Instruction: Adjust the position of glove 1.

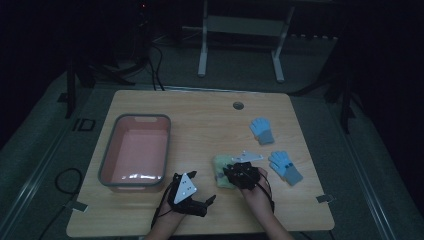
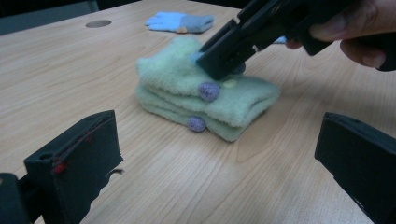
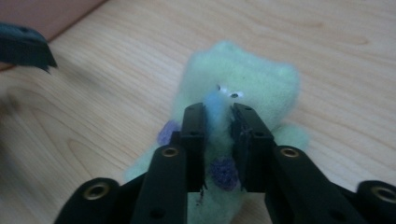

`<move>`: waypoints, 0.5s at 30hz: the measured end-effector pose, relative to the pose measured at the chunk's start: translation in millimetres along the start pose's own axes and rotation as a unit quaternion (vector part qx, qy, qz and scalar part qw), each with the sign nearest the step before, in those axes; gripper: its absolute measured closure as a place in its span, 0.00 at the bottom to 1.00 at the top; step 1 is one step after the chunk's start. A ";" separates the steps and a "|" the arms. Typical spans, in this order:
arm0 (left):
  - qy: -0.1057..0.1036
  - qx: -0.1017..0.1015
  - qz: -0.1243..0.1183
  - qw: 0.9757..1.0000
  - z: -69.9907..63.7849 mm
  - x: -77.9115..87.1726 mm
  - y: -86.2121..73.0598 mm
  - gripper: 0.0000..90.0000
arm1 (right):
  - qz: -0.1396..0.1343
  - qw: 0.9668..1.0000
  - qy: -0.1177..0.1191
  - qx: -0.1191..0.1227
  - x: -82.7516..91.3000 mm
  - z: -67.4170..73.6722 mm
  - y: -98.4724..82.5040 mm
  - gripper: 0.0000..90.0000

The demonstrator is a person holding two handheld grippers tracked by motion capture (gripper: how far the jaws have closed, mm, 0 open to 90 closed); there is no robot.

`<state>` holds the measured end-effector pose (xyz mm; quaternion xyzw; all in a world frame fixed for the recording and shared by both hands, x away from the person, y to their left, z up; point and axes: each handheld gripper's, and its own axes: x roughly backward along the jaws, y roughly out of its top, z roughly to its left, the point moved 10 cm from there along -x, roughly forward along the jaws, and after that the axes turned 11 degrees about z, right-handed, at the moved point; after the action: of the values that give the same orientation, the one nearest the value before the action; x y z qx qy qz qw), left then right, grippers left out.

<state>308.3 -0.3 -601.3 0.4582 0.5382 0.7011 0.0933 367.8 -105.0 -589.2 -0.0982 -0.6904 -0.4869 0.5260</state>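
The right hand-held gripper (image 3: 218, 116) sits on the folded green gloves (image 2: 205, 95) near the front edge of the surface (image 1: 200, 115), jaws narrow with fuzz between them. The left hand-held gripper (image 2: 215, 163) waits alongside, jaws wide. Likely next: lift them toward the pink bin (image 1: 111, 150).

Bare bench (image 1: 200, 120) lies open ahead of me. The pink bin (image 1: 135, 150) blocks my left; two blue gloves (image 1: 262, 130) crowd my right.

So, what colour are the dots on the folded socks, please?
Purple dots on pale green socks, clearest in the left gripper view.
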 end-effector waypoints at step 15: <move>0.004 -0.004 0.036 0.999 2.3 -4.8 -4.7 0.04 | -0.036 0.997 0.070 0.011 27.1 -10.8 10.6 0.29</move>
<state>311.0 0.2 -607.9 0.4741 0.5185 0.7085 0.0674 369.9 -118.2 -561.2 -0.0332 -0.6601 -0.5040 0.5560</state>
